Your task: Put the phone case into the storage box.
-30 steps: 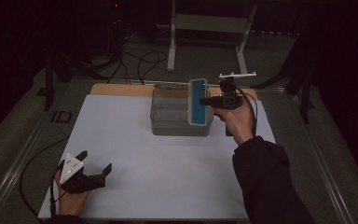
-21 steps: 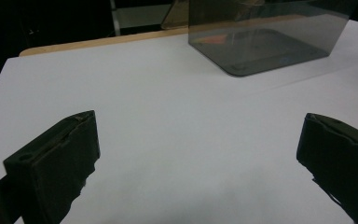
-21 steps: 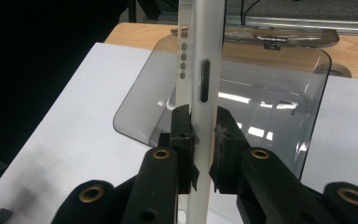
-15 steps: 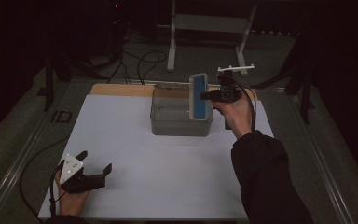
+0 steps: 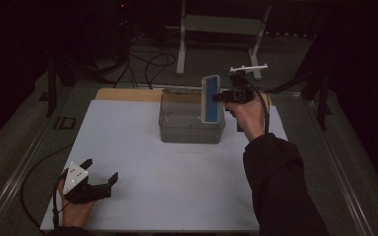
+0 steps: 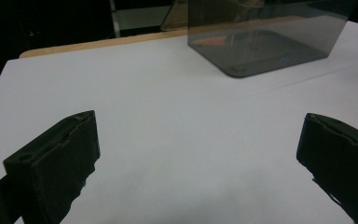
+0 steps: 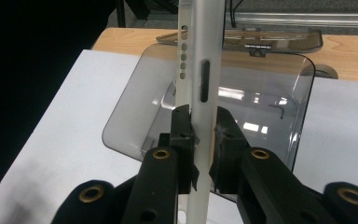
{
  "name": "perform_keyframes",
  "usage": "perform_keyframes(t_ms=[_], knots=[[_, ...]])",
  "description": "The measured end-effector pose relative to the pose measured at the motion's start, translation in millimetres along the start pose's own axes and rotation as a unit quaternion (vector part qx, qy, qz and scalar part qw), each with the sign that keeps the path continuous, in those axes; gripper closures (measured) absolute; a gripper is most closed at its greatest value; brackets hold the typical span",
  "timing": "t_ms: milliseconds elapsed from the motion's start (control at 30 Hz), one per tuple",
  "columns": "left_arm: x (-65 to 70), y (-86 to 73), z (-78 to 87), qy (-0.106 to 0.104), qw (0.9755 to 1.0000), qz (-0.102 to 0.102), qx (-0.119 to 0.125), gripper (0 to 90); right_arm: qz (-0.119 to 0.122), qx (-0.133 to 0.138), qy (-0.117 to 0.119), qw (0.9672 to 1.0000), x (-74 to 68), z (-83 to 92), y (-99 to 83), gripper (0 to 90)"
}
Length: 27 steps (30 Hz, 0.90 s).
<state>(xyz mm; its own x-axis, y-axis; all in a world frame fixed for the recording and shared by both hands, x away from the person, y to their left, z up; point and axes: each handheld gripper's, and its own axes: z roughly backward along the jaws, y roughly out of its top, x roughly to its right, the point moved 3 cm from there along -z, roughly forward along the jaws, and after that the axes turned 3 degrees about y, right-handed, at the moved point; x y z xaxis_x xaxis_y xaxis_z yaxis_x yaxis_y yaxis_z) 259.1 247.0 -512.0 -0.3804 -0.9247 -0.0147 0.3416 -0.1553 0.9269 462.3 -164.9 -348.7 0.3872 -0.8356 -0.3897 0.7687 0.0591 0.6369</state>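
A flat slab with a blue face and white rim [image 5: 210, 98] stands upright on its edge over the right end of a clear grey box [image 5: 192, 132]. My right gripper [image 5: 218, 97] is shut on it from the right. In the right gripper view the slab's white edge [image 7: 205, 56], with small holes and a slot, is pinched between the jaws of the right gripper [image 7: 203, 126], and the open box [image 7: 130, 112] lies below. At the front left of the table my left gripper [image 5: 100, 169] rests open and empty. The left gripper [image 6: 198, 149] faces the box [image 6: 261, 46].
A white sheet [image 5: 177, 187] covers the table, with a wooden strip [image 5: 123, 94] along the back edge. The box's clear lid [image 7: 242, 39] lies behind it. A small bent metal key [image 7: 279, 109] lies inside the box. A metal stand [image 5: 216, 24] and cables are on the floor beyond.
My right gripper has lifted the slab slightly higher over the box. The left gripper has not moved.
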Motion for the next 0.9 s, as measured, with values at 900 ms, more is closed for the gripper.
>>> perform_keyframes(t_ms=[900], knots=[[0.0, 0.1, 0.2, 0.001, 1.0, -0.002, 0.0, 0.1, -0.028, -0.015, -0.031, 0.999, 19.4, -13.5, 6.0, 81.2]])
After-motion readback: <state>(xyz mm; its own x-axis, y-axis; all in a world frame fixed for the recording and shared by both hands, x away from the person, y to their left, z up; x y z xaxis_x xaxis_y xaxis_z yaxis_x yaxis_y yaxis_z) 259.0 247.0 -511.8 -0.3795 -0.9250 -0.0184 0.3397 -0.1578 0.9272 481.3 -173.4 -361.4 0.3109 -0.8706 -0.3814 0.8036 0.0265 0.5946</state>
